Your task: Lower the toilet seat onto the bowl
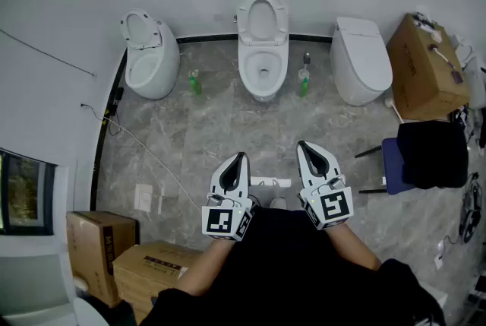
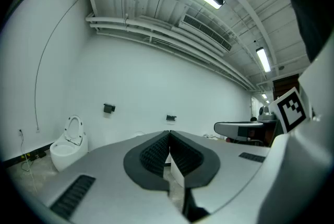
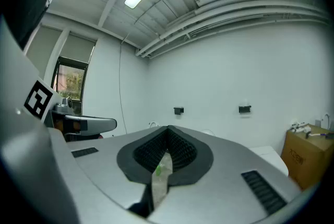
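My left claw (image 1: 241,158) and right claw (image 1: 302,145), white with black ribbed pads, are both pinched fully together on nothing, side by side over the grey marbled floor (image 1: 228,127). Well ahead, the white oval toilet seat (image 1: 263,16) stands raised above the white ceramic bowl (image 1: 263,72), which sits between two green bottles (image 1: 195,82).

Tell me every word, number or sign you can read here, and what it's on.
Nothing reads clearly.
Cardboard box by the right wall: dark print on its side, too small to read.
Cardboard box at lower left: printed label, too blurred.
Left gripper and right gripper: black-and-white square patterns on their cubes, no letters.
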The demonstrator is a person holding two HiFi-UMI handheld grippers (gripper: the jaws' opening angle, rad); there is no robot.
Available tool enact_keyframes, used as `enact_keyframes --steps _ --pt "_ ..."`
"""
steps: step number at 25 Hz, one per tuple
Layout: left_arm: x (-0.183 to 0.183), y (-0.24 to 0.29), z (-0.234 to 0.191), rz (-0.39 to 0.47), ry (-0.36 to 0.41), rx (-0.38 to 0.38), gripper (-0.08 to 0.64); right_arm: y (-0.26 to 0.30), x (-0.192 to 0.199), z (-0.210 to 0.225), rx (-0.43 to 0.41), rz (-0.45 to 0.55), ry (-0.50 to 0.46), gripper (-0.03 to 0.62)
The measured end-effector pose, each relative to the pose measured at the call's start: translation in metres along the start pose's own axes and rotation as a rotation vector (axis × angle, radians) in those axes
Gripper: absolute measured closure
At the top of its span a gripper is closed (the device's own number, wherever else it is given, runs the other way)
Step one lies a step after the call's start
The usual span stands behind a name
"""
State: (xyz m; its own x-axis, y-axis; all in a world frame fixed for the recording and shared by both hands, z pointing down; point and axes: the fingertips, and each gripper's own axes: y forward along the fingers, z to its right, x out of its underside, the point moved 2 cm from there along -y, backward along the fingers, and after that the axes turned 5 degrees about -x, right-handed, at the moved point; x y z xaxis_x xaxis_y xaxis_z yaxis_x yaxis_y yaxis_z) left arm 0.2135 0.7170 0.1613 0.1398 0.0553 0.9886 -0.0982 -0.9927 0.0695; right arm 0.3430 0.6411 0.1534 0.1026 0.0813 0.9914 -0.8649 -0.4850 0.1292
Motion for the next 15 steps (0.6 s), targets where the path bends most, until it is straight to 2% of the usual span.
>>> enact_keyframes --steps 6,11,15 --pt "-0.001 0.001 -0.004 0.022 0.002 -0.021 0.545 0.001 0.006 0.004 -0.022 0.019 0.042 0.563" --pt "0.008 0.007 -0.016 -0.013 -0.006 -0.040 0.545 0.002 0.017 0.010 -0.033 0.008 0.074 0.561" --pt "0.017 0.019 -0.017 -0.038 -0.011 -0.028 0.545 0.003 0.026 0.020 -0.012 -0.010 0.080 0.561"
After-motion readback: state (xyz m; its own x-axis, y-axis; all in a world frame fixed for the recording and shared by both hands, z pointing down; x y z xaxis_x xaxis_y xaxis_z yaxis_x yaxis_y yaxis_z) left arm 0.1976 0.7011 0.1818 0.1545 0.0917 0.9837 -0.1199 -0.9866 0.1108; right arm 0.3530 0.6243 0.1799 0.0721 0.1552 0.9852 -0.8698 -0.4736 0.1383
